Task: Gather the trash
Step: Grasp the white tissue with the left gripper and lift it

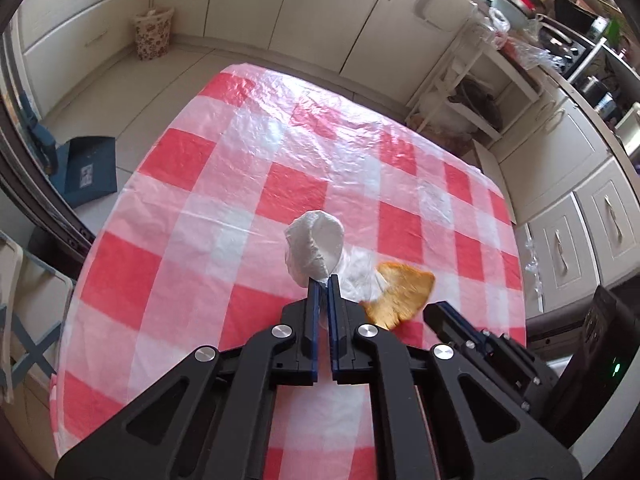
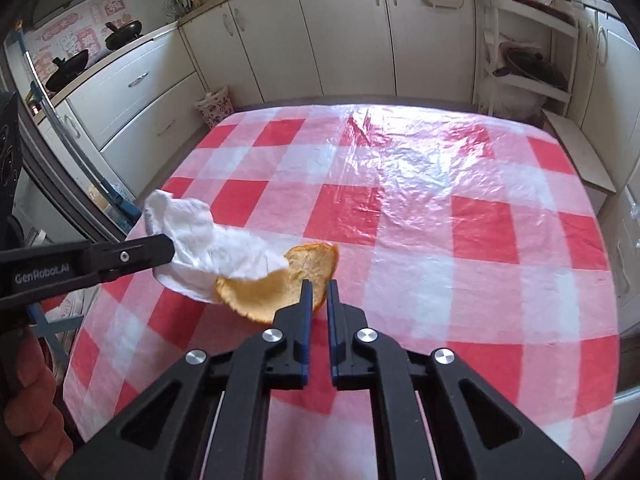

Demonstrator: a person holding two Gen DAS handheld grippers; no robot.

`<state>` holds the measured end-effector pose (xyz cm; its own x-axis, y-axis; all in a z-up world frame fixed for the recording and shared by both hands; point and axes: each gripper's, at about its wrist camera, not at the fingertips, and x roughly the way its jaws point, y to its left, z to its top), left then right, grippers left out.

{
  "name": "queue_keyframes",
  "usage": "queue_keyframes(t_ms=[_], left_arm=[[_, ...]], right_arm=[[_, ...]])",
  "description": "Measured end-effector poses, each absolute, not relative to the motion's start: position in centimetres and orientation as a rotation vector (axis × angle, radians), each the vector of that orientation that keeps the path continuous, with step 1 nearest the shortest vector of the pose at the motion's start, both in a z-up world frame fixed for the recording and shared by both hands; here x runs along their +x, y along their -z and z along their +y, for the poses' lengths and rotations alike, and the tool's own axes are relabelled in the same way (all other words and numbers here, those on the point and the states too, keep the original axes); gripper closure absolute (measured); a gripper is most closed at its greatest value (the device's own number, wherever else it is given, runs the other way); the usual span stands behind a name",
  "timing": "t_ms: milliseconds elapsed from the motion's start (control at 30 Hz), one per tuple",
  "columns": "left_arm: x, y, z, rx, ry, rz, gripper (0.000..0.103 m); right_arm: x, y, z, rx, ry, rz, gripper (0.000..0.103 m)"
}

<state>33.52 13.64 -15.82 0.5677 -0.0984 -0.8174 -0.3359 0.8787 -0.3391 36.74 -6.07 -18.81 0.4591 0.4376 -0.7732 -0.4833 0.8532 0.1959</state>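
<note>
Currently: left gripper (image 1: 323, 280) pinched on crumpled tissue (image 1: 314, 248), right gripper (image 2: 319, 285) pinched on orange peel (image 2: 276, 284), both above checked desk (image 2: 440, 216). Risk: shallow tip holds, slipping during carry.

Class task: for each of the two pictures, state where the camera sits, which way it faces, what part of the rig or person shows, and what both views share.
Left wrist: on the left gripper, looking down over the checked tablecloth; its fingers pinch a white tissue.
Right wrist: on the right gripper, facing the cabinets; it grips an orange peel; a sleeve shows.
Shared: tissue, peel, tablecloth; each view sees the other gripper.
</note>
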Motion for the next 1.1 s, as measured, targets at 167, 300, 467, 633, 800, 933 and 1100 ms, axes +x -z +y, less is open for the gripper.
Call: queue_keyframes(t_ms=[167,300,467,633,800,933,1100], left_arm=[[29.7,13.9,13.2,-0.496,-0.157,0.906,0.099],[27.9,13.6,14.1,-0.511,-0.192,0.884,0.099],[27.8,14.2,16.0,-0.55,-0.211,0.89,0.099],[28.6,14.6,16.1,-0.577,-0.188,0.904,0.099],[29.0,14.4,14.4,-0.555,-0.143,0.909,0.099],[28.7,13.9,12.3,-0.521,-0.107,0.901,0.099],[28.3,13.4,9.1,-0.489,-0.059,0.892,0.099]], right_arm=[[36.1,18.0,-8.3,0.008,-0.591,0.956,0.069],[36.6,18.7,-7.3,0.035,-0.574,0.937,0.036],[38.9,20.8,-5.7,0.054,-0.52,0.962,0.036],[40.2,21.3,-4.7,0.061,-0.522,0.967,0.072],[39.3,20.4,-4.6,0.024,-0.558,0.963,0.095],[37.1,17.7,-6.6,-0.015,-0.56,0.895,0.096],[34.1,14.6,-10.8,-0.055,-0.538,0.814,0.096]])
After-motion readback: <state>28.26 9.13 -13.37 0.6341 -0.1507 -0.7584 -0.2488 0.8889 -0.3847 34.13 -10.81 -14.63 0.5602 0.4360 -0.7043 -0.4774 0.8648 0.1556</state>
